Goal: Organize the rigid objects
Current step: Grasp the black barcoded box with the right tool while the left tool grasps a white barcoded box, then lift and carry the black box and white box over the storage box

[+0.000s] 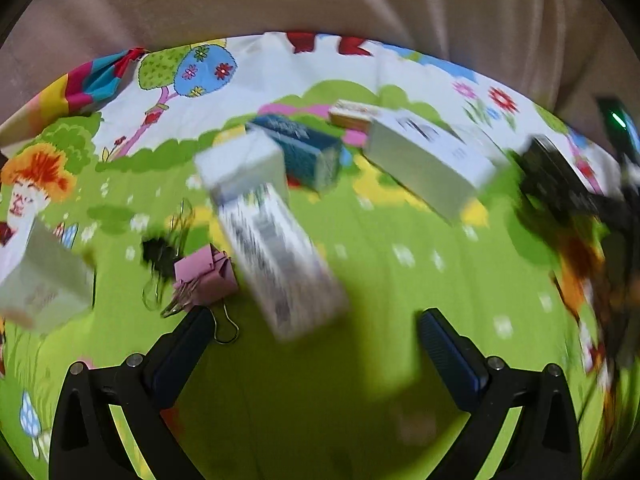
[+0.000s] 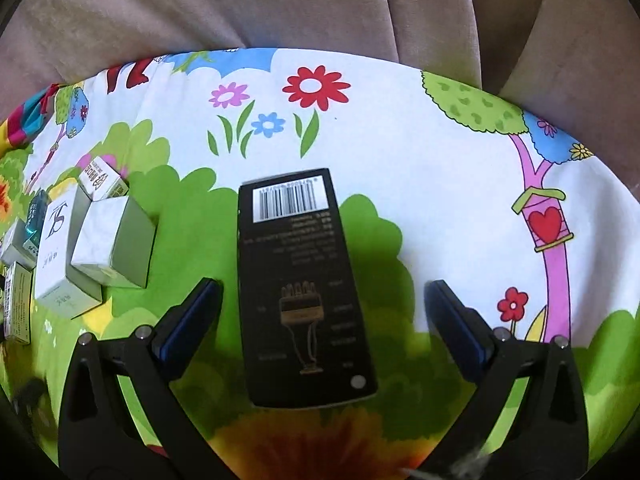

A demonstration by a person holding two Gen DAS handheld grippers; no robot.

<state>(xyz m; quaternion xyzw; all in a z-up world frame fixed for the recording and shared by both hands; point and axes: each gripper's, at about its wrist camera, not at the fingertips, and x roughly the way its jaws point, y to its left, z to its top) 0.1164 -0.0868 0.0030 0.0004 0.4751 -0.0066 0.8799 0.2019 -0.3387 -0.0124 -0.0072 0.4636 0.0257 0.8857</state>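
- Black carton [image 2: 304,288] with a barcode label at its far end lies flat on the cartoon-print cloth [image 2: 400,160], directly ahead of the right gripper [image 2: 324,300] and between its two fingers.
- Its long axis runs away from the camera, roughly in line with the gripper's pointing direction, so the fingers flank the carton's long sides; the carton sits a little nearer the left finger than the right.
- Right gripper's jaws stand wide apart, pads clear of the carton on both sides; nothing is held.
- To the left in that view, well apart from the black carton, a cluster of small cartons is gathered: a white-and-grey cube box [image 2: 116,240], a taller white box [image 2: 60,252] marked with a stylised logo, and smaller packets behind them.
- Left wrist view is heavily blurred. Left gripper [image 1: 316,336] is likewise spread wide and empty, hovering over green cloth.
- Just ahead of it lies a long white printed box [image 1: 276,256], slanting from upper left toward lower right; a pink binder clip [image 1: 204,276] sits beside the left finger, touching or nearly so.
- Judgement: the right hand is better placed for the next pick, since the black carton is already bracketed and only needs the jaws lowered and closed across its narrow width.
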